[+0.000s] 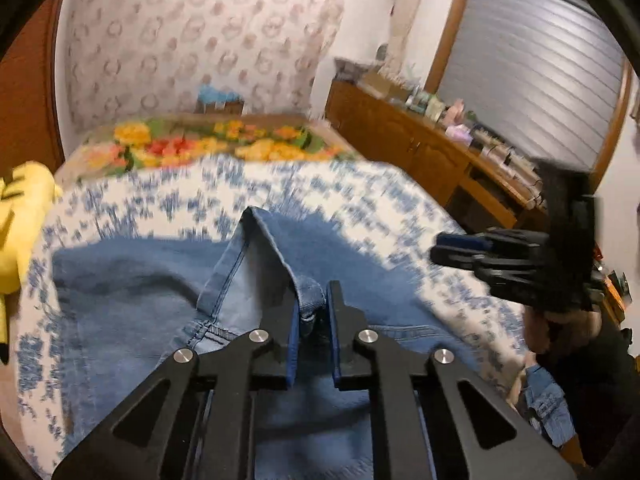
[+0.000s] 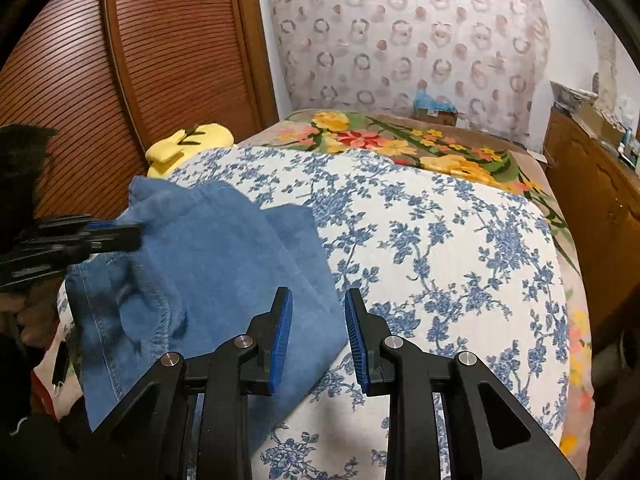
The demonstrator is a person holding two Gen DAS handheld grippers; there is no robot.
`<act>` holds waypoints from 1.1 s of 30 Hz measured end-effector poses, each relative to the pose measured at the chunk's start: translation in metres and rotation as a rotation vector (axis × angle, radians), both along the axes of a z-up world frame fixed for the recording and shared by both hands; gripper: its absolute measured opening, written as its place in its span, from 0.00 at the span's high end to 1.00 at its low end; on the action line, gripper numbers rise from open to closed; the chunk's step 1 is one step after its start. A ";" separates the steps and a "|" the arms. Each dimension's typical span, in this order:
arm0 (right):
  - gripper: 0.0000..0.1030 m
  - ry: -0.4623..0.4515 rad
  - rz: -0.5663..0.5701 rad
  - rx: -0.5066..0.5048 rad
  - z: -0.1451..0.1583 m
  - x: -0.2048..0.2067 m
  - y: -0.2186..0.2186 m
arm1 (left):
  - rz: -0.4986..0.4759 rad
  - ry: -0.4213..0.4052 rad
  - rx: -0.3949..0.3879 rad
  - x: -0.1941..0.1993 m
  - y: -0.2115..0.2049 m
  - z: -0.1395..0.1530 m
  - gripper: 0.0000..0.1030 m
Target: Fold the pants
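Pants (image 1: 132, 280) hem hidden btwn fingers (image 1: 294, 332)

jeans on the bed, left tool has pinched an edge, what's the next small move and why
Probably bring the right tool down and close it on the near edge of the jeans. Its jaws stand apart with nothing pinched, the denim lying just below them, while the left tool is already clamped on a fold of denim. A second grip would let both tools lift and fold the fabric evenly over the floral bedspread.

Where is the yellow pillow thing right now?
The yellow cushion sits at the far left edge of the bed, beside the wooden slatted door, just beyond the blue-flowered quilt and the jeans.
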State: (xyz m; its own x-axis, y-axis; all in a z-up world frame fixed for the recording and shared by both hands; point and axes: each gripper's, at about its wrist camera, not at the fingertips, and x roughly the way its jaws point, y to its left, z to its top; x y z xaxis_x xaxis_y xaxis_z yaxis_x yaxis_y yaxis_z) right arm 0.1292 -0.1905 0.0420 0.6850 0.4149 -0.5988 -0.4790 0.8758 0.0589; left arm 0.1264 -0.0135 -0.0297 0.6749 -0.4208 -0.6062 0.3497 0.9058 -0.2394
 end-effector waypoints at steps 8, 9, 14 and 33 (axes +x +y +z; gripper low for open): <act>0.73 -0.033 0.016 0.043 0.016 -0.013 0.006 | 0.013 -0.176 -0.022 -0.077 0.024 0.072 0.88; 0.73 -0.035 0.025 0.049 0.015 -0.016 0.007 | 0.022 -0.175 -0.020 -0.081 0.028 0.072 0.88; 0.73 -0.036 0.070 0.049 0.009 -0.015 0.024 | 0.106 -0.106 0.022 -0.093 0.056 0.044 0.87; 0.68 0.019 0.119 0.027 -0.018 -0.005 0.048 | 0.213 -0.010 0.045 -0.073 0.090 0.001 0.53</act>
State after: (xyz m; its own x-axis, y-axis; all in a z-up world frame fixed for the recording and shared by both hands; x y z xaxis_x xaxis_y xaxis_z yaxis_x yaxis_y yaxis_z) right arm 0.1238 -0.1428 0.0238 0.6185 0.5087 -0.5989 -0.5779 0.8109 0.0920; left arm 0.0536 0.0765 -0.0286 0.7519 -0.2407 -0.6138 0.1510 0.9691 -0.1950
